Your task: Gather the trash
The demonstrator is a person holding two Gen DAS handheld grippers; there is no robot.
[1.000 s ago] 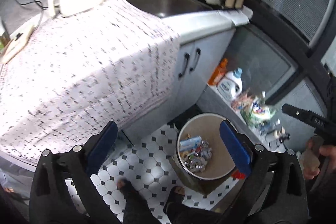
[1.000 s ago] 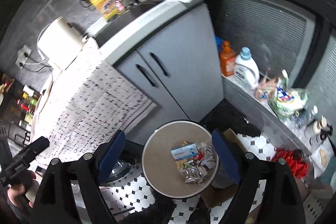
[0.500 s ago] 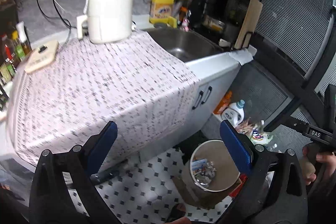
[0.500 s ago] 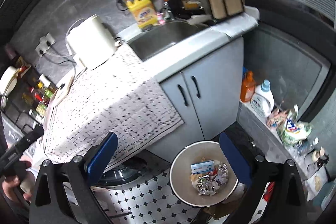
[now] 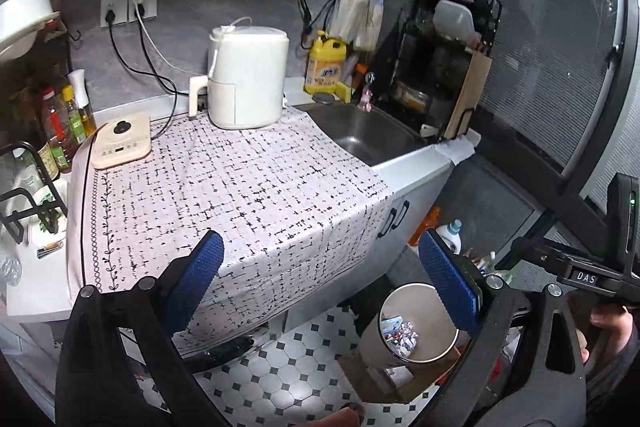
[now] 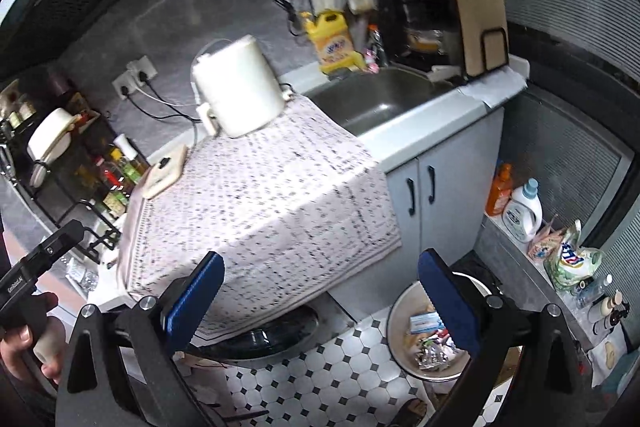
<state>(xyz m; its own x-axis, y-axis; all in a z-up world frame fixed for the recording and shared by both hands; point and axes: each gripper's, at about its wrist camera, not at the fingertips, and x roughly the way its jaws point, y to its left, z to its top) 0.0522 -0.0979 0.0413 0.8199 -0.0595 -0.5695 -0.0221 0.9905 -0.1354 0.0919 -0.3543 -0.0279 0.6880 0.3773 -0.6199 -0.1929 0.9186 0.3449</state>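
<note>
A round bin [image 5: 394,355] stands on the tiled floor beside the counter, with foil wrappers and a blue-and-white packet [image 5: 391,325] inside. It also shows in the right wrist view [image 6: 396,327]. My left gripper [image 5: 320,267] is open and empty, held high over the counter's front edge. My right gripper [image 6: 320,285] is open and empty, above the counter edge and bin. A patterned cloth [image 5: 224,187] covers the counter; I see no loose trash on it.
A white appliance [image 5: 246,75], a beige pad [image 5: 122,143], a sink [image 5: 360,135] and a yellow detergent bottle [image 5: 326,67] sit on the counter. Condiment bottles [image 5: 60,123] stand at left. Detergent bottles [image 6: 520,211] and bags line a ledge right.
Both grippers have risen and tilted up from over the bin to face the counter. The bin has dropped to the lower right of both views. Both stayed open.
</note>
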